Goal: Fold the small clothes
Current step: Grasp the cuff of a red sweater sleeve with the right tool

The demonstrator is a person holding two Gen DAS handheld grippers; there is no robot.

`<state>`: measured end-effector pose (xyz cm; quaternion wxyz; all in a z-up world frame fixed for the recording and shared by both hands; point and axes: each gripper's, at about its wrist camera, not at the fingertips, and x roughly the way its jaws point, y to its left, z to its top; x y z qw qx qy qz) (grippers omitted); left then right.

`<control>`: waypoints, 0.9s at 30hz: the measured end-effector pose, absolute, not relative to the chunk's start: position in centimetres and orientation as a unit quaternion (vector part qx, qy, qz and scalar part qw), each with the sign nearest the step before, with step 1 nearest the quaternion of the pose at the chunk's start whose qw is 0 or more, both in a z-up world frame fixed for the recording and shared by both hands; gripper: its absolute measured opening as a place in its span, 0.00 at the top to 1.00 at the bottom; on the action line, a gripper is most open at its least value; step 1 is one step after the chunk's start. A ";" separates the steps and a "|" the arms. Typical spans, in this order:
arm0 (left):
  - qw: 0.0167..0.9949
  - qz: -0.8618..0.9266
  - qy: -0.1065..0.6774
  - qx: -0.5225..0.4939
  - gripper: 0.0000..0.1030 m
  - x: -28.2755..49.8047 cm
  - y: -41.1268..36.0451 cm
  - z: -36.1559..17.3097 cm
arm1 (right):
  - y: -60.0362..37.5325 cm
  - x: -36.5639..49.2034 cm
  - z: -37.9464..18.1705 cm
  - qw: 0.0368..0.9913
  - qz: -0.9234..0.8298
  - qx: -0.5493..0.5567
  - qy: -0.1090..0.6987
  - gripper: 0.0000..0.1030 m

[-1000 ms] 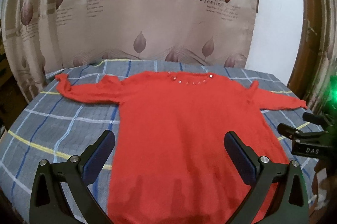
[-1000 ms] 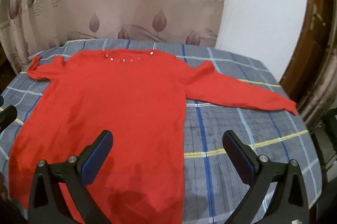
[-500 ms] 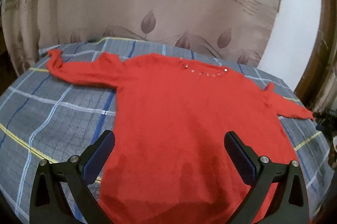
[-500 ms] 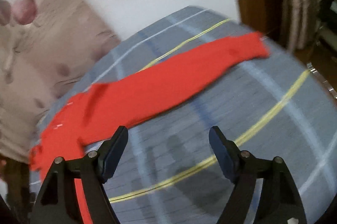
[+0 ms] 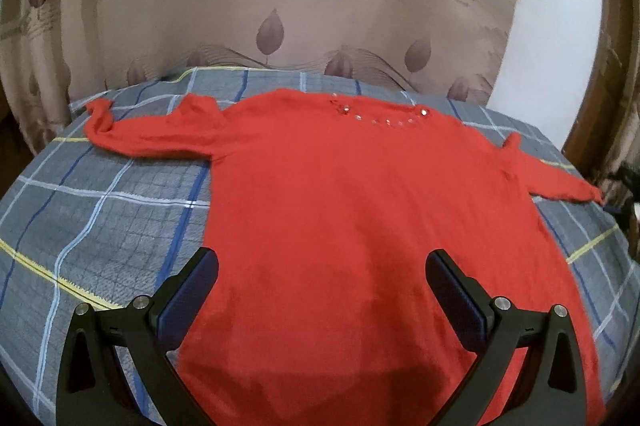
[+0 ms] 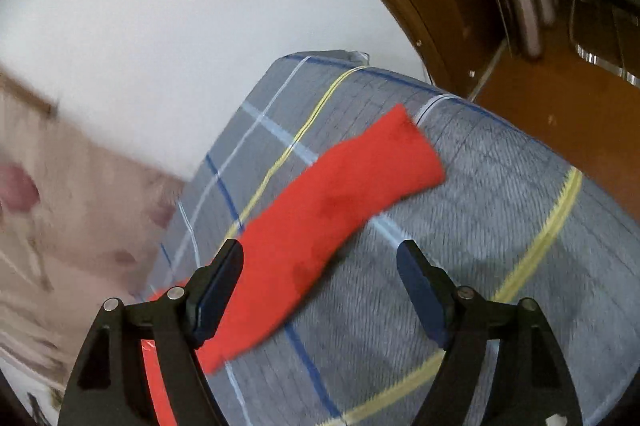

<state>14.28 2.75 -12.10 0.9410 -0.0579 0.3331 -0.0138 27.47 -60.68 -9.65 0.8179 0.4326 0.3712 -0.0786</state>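
Red sweater (image 5: 360, 218) lies flat, face up, on the plaid bedcover (image 5: 100, 226), sleeves spread. My left gripper (image 5: 322, 290) hovers wide over its hem, empty. My right gripper (image 6: 320, 286), jaws narrowed slightly but apart, hangs over the right sleeve (image 6: 340, 194), gripping nothing.

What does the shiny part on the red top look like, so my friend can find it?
Find the grey checked bed cover in front of the leaf-patterned curtain. A red sweater lies flat on it, sleeves spread. At the neckline on its far edge runs a curved row of small silvery sequins, the only sparkly thing on the plain red cloth.
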 end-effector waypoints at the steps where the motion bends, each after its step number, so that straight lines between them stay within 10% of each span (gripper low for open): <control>1: 0.940 -0.016 0.335 -0.057 0.00 14.3 2.7 -12.1 | -61.2 27.8 -9.9 0.813 -0.078 0.441 0.372 0.25; 10: 0.927 -0.011 0.365 -0.080 0.00 15.3 3.3 -13.0 | -63.7 29.4 -11.1 0.804 -0.107 0.476 0.340 0.30; 14: 0.924 -0.013 0.371 -0.086 0.00 15.4 3.4 -13.3 | -63.9 29.9 -11.7 0.807 -0.136 0.456 0.350 0.84; 16: 0.923 -0.015 0.373 -0.091 0.00 15.5 3.6 -13.4 | -64.8 29.8 -12.4 0.795 -0.139 0.472 0.355 0.92; 27: 0.916 -0.025 0.357 -0.181 0.00 15.1 6.5 -13.7 | -45.4 33.7 -1.2 0.833 0.071 0.449 0.314 0.92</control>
